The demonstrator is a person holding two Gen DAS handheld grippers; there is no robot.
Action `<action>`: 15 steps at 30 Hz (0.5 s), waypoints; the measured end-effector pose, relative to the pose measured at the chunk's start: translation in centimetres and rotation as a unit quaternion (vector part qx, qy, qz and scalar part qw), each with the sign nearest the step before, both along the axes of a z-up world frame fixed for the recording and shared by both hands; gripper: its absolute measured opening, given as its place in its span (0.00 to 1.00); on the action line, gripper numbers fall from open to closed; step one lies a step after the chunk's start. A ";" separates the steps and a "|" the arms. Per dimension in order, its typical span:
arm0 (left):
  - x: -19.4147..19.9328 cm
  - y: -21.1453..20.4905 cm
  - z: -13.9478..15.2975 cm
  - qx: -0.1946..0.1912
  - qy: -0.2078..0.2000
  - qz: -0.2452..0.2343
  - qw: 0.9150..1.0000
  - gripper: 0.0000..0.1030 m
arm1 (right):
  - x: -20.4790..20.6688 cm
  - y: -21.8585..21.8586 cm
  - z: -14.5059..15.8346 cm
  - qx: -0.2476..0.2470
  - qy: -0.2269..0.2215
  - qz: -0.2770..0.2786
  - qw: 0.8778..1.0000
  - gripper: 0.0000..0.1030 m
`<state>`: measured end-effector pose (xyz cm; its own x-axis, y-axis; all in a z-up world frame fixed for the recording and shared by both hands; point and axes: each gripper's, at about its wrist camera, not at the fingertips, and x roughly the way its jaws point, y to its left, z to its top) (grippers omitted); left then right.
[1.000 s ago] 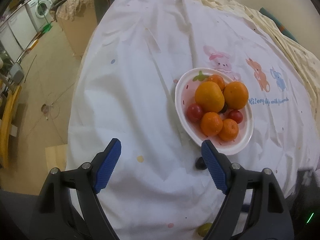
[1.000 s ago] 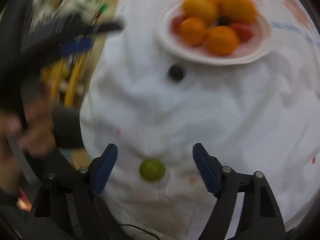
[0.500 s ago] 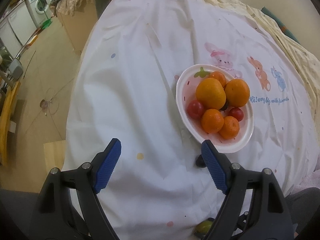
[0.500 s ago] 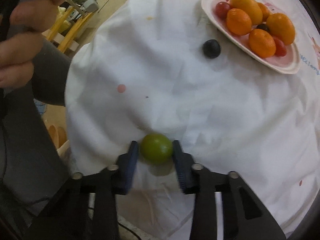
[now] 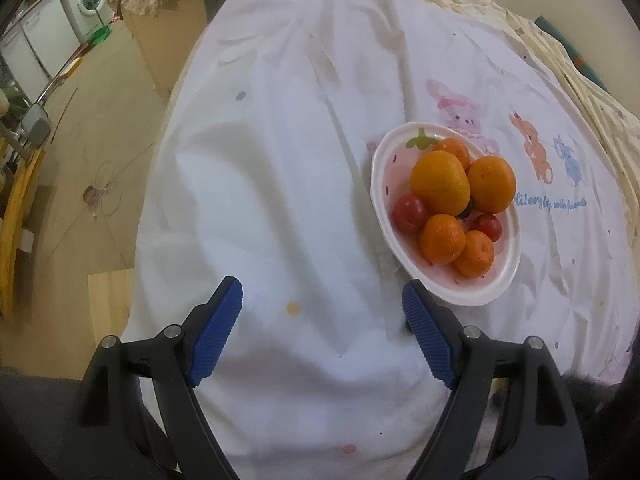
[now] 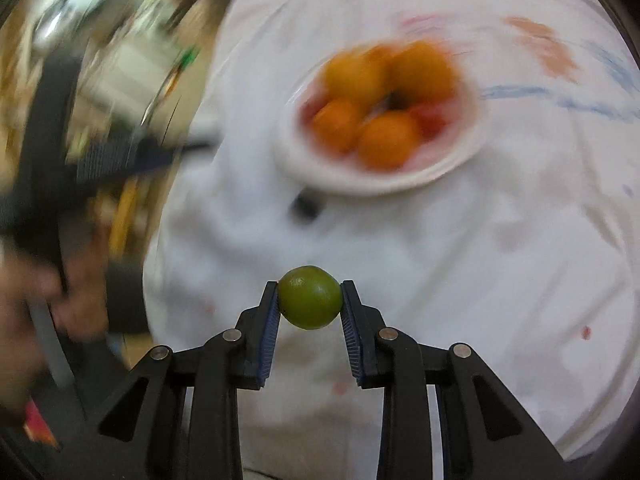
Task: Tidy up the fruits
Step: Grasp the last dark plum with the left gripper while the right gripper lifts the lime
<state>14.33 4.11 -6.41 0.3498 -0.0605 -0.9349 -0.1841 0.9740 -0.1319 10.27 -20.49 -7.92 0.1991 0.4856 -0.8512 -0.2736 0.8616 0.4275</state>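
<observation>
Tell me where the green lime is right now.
In the right wrist view the green lime is clamped between the right gripper pads, low centre, short of the plate of oranges.

Your right gripper [image 6: 310, 298] is clamped on a green lime [image 6: 310, 297], its blue pads [image 6: 271, 322] pressing the fruit from both sides near the tips, with the fruit lifted off the cloth. Your left gripper [image 5: 322, 332] hangs with its jaws spread wide and nothing between them. Your left hand [image 6: 48, 300] shows blurred at the left of the right wrist view.
</observation>
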 end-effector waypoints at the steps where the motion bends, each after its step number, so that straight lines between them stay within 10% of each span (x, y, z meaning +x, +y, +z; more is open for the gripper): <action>1: 0.0 -0.2 -0.1 -0.001 0.002 -0.003 1.000 0.77 | 0.5 -0.9 0.3 0.005 -0.005 -0.023 1.000 0.30; 15: 0.8 -8.4 -4.5 0.039 0.056 -0.136 0.988 0.65 | 1.9 -6.2 2.5 0.010 -0.039 -0.146 0.988 0.31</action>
